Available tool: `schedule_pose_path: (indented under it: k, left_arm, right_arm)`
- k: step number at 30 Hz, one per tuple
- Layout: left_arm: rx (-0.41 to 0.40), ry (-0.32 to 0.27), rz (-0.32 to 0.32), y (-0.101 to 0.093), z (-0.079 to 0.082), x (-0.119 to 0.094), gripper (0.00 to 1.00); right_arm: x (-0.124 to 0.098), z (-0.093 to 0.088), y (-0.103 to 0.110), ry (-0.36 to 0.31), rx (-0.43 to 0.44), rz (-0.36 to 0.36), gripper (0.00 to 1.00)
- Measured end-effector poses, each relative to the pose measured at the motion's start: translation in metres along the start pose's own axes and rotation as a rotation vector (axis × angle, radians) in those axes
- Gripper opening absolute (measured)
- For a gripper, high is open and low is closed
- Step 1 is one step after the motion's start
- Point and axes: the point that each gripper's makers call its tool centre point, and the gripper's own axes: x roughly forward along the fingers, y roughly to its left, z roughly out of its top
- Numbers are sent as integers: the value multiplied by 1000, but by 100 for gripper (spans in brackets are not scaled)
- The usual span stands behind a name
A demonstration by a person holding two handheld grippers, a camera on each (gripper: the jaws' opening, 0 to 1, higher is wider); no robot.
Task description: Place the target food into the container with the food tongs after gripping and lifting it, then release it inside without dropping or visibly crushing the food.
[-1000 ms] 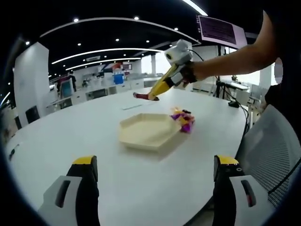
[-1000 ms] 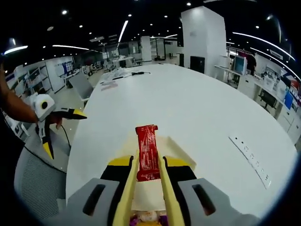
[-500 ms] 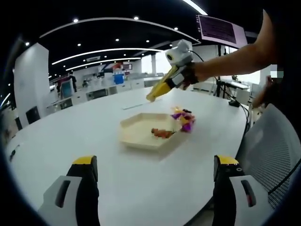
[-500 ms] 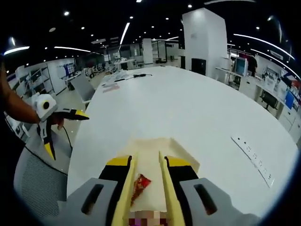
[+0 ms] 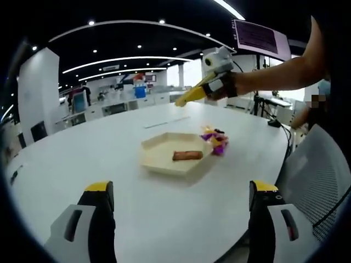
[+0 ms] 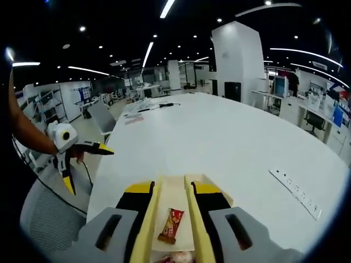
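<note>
A red-wrapped snack bar (image 5: 187, 155) lies flat inside the cream hexagonal tray (image 5: 156, 164) on the white table. In the right gripper view the bar (image 6: 171, 224) shows below and between the yellow food tongs (image 6: 151, 219) that ride on my right gripper (image 6: 171, 216); the tong arms stand apart and hold nothing. The tray's rim (image 6: 176, 182) sits under them. From the left gripper view, that right gripper (image 5: 194, 94) hovers high behind the tray. My left gripper (image 5: 181, 219) is wide open near the table's edge, far from the tray.
A pile of purple and yellow wrapped sweets (image 5: 215, 139) lies beside the tray on the right. A mesh chair (image 5: 318, 175) stands at the table's edge. A socket strip (image 6: 293, 186) is set into the tabletop. The left gripper (image 6: 71, 156) hangs over another chair.
The tongs let go of the red bar, which dropped into the tray and settled flat. The right gripper has since risen and drawn back. The left gripper stayed still.
</note>
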Motion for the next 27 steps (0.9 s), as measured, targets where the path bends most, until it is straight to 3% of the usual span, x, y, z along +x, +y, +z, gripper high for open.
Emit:
schedule_pose_path:
  k: [6, 10, 17, 27]
  left_arm:
    - [6, 6, -1, 0, -1, 0, 99]
    - [7, 5, 0, 0, -1, 0, 99]
    - [8, 10, -3, -1, -2, 0, 99]
    - [14, 20, -19, -3, -4, 1, 99]
  right_arm:
    - [-14, 6, -3, -12, -13, -14, 26]
    - [-30, 0, -8, 4, -23, -34, 27]
    - [-62, -21, -26, 35, -20, -101, 27]
    - [-124, -55, -59, 93, 0, -235, 27]
